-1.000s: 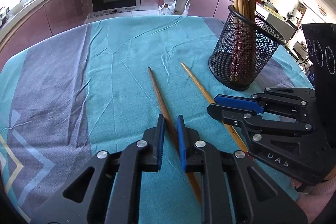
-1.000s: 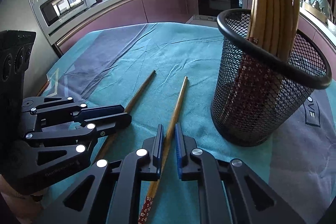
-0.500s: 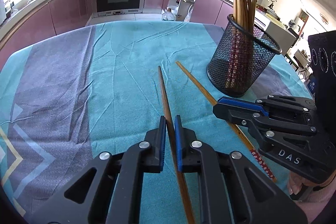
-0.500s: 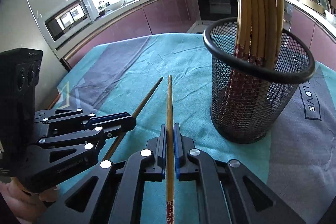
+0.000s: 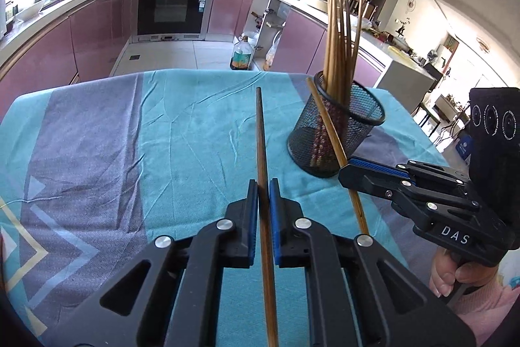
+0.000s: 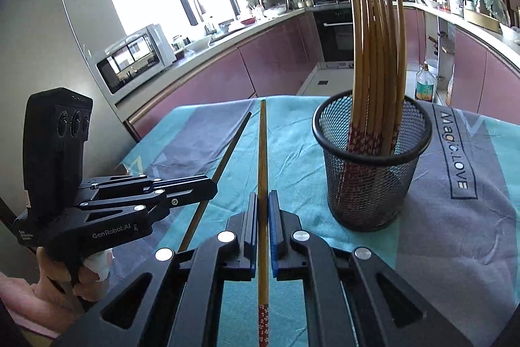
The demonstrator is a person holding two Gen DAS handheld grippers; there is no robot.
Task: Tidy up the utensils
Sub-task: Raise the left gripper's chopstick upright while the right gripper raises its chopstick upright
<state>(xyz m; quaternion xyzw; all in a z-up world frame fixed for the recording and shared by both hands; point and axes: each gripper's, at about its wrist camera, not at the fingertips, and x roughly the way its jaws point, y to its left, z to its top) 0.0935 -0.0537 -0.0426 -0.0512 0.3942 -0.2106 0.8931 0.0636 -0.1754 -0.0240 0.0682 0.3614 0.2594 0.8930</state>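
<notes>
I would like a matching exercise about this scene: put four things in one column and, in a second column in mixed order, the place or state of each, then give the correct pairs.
Things:
1. dark brown chopstick
2. light chopstick with a red patterned end
3. mesh cup
4. microwave

Places or states:
A. stands on the tablecloth, full of chopsticks
B. clamped in the left gripper
C. on the kitchen counter near the window
D. clamped in the right gripper

Pairs: 1-B, 2-D, 3-A, 4-C
</notes>
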